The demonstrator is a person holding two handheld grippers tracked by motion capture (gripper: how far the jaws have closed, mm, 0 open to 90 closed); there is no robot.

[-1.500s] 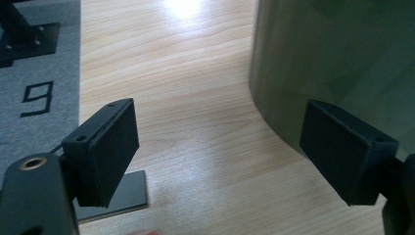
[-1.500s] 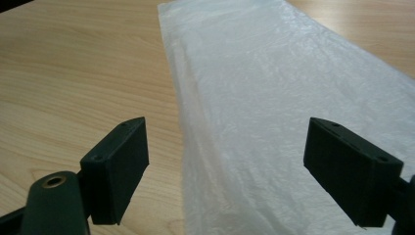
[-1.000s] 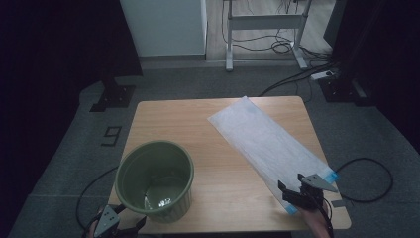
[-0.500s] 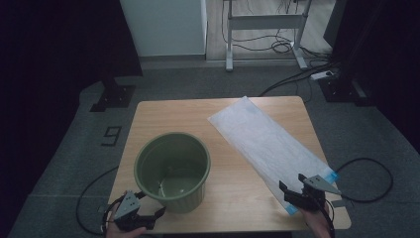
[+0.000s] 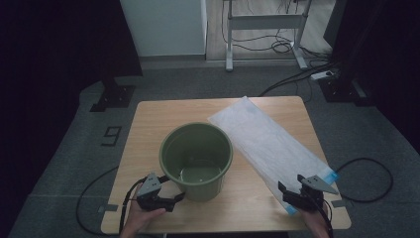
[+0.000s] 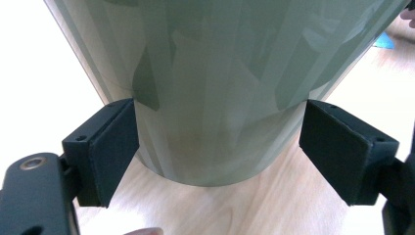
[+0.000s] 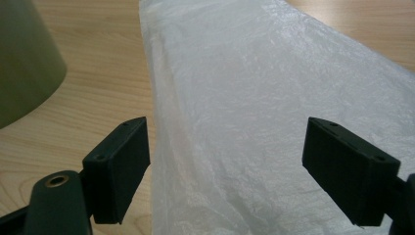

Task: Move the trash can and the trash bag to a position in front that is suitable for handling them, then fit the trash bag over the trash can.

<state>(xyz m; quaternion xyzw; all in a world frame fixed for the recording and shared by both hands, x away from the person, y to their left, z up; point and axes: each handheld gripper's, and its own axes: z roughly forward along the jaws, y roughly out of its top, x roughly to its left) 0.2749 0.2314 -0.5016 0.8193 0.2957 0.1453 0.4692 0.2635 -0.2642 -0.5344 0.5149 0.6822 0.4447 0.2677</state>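
I see the wooden worktop. A long translucent white plastic bag lies diagonally toward its right edge; my right tool gapes over its near end. The olive-green bucket stands upright mid-front, my left tool spread around its base, gripping nothing.

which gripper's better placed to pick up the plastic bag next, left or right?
Right. The right gripper hovers open at the near end of the white plastic bag, jaws either side of it. The left gripper is across the table with its jaws around the green bucket's base.
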